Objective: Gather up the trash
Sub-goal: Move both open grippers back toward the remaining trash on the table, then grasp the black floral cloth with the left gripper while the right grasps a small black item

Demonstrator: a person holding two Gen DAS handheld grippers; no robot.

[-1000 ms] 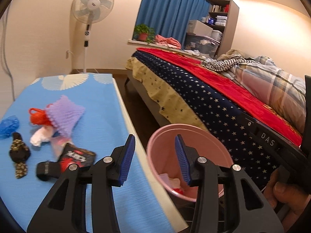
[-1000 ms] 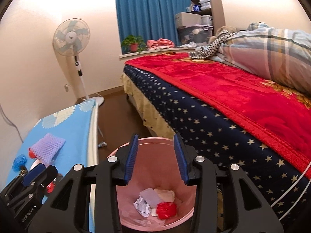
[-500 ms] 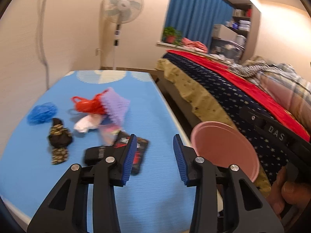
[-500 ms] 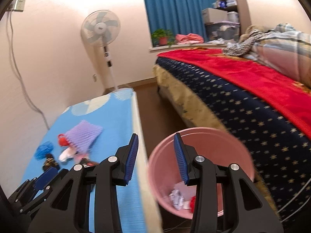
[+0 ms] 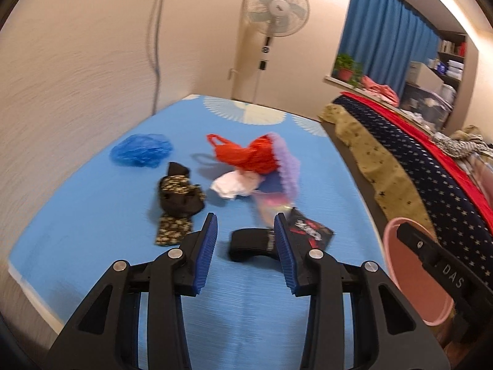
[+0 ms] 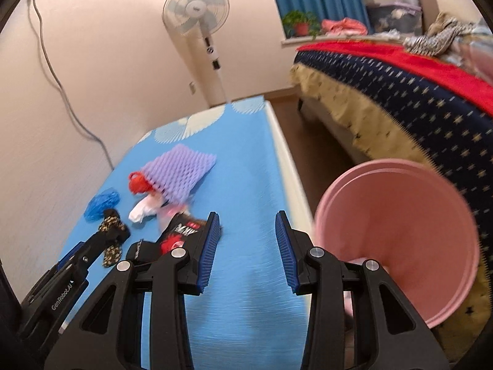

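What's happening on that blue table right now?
A person is collecting trash with two handheld grippers. Both the left gripper and the right gripper are open and empty over the blue table. Litter lies there untouched: a black wrapper, a black strap, white tissue, a red bag, purple foam netting, a blue net and a patterned black pouch. The pink bin stands beside the table, toward the bed.

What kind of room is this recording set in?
Most likely a bedroom: a bed with a red blanket, blue curtains, and a standing fan by the wall.
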